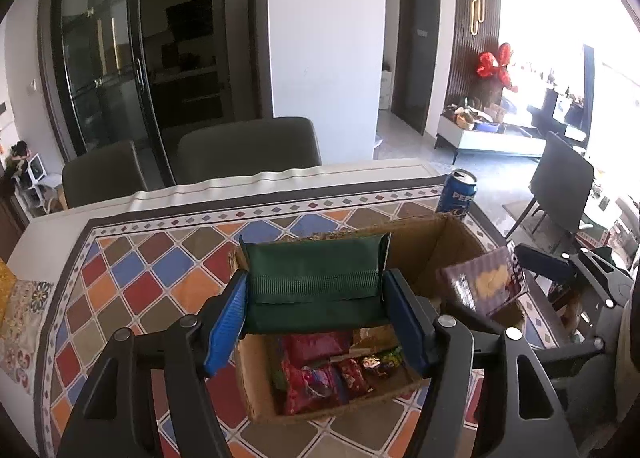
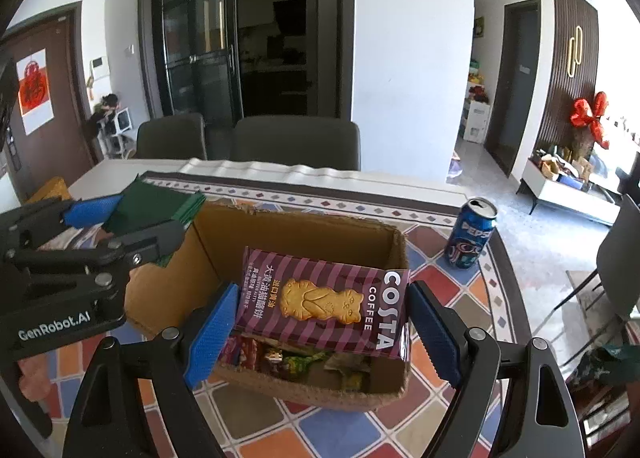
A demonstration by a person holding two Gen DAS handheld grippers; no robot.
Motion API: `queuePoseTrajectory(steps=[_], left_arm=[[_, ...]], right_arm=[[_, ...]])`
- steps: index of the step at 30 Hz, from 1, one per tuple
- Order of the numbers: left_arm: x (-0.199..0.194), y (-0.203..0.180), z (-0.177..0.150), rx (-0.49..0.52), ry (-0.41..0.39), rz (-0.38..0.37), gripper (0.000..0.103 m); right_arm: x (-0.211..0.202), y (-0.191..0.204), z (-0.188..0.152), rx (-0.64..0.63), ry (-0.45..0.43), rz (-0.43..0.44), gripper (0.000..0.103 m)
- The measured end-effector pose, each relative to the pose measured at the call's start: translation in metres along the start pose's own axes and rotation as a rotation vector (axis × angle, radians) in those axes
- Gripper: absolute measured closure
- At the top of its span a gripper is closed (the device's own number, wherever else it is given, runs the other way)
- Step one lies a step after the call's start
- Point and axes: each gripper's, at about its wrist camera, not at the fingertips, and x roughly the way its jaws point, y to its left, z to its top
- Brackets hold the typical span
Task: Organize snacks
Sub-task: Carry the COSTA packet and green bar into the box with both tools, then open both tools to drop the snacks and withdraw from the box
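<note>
Jaws of the left gripper clamp a green packet; those of the right gripper clamp a Costa biscuit box. Below both sits the cardboard box with loose snacks; beyond stands a Pepsi can.

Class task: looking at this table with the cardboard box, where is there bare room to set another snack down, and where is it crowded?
Free: the patterned tablecloth left of the cardboard box; the strip between the box and the Pepsi can; the box's far half, bare cardboard. Crowded: the box's near end, piled with small snack packets, with the green packet and Costa biscuit packet held above.
</note>
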Motion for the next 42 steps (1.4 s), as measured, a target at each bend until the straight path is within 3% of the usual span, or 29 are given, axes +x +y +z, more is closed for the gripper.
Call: queuePoseTrajectory(steps=[2,7,18,32,42], left_arm=[[0.005,-0.001,0.001,0.001,0.019,0.016,0.026],[0.005,0.001,0.0,-0.004,0.02,0.027,0.022],[-0.008,0.004,-0.009,-0.002,0.003,0.067,0.022],[-0.067,-0.006,-0.031,-0.002,-0.077,0.096,0.021],[-0.118,-0.022,-0.068,0.021,-0.122,0.117,0.017]], right_arm=[[0.006,0.002,0.003,-0.013,0.013,0.009,0.015],[0.016,0.006,0.004,-0.038,0.032,-0.018,0.01],[0.011,0.004,0.003,-0.025,0.048,-0.043,0.009],[-0.05,0.003,-0.008,-0.001,-0.031,-0.102,0.009],[-0.105,0.0,-0.032,0.04,-0.074,-0.103,0.009]])
